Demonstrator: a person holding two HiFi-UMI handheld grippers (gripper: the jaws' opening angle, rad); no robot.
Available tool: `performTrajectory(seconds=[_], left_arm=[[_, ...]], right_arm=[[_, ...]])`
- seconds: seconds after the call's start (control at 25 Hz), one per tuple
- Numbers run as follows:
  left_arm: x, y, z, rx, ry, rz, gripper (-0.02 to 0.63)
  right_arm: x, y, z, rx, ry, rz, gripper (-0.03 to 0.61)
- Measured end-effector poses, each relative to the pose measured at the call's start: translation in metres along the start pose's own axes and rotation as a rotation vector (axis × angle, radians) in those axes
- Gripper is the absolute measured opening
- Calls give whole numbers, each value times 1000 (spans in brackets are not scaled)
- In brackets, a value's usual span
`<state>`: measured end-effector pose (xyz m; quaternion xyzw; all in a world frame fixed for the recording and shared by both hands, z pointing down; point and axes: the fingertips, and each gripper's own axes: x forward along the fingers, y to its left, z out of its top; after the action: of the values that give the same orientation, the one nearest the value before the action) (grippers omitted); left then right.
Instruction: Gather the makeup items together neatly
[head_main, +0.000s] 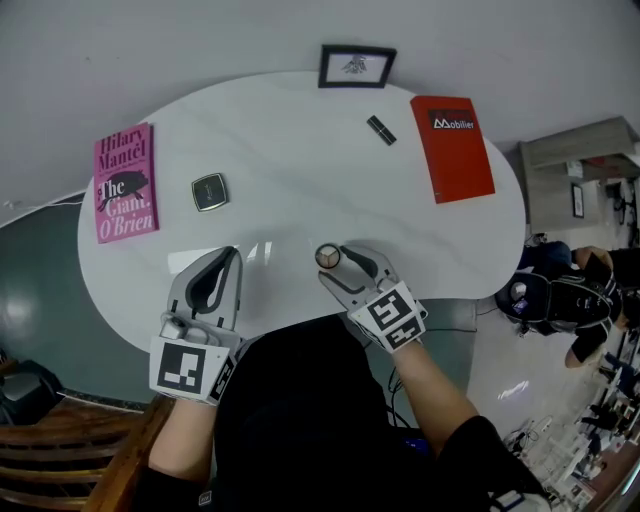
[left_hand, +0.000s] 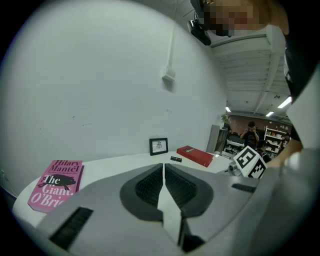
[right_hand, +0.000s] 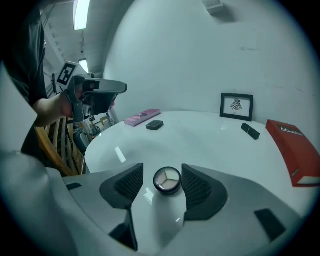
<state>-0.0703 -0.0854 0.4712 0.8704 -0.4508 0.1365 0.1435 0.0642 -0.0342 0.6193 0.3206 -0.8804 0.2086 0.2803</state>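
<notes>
A small round black eyeshadow pot (right_hand: 167, 180), three pale shades under its clear lid, lies flat at the near edge of the white tabletop (head_main: 300, 180), between my spread right fingers (right_hand: 200, 187). A dark square compact (head_main: 209, 191) lies closed, farther off to the left. A black lipstick tube (head_main: 381, 130) lies on its side at the far right.
</notes>
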Motion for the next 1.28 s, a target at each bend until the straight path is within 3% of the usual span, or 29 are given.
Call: performTrajectory(seconds=[0.52,0.76,0.96,1.28], left_arm=[[-1,4,-11,-16,24,-24,23],[-6,14,-4,-5,11,-14,23],[-17,18,13,-2,-28,-9,23],[-49,35,47,58,-106,48,23]], right_arm=[[30,-13,-29,-14,148,-100,219],[29,-8,-26,-39,173,-99,219],[18,-3,0,-22,150,-102,219],[1,2,76,-24,47,-98,219]])
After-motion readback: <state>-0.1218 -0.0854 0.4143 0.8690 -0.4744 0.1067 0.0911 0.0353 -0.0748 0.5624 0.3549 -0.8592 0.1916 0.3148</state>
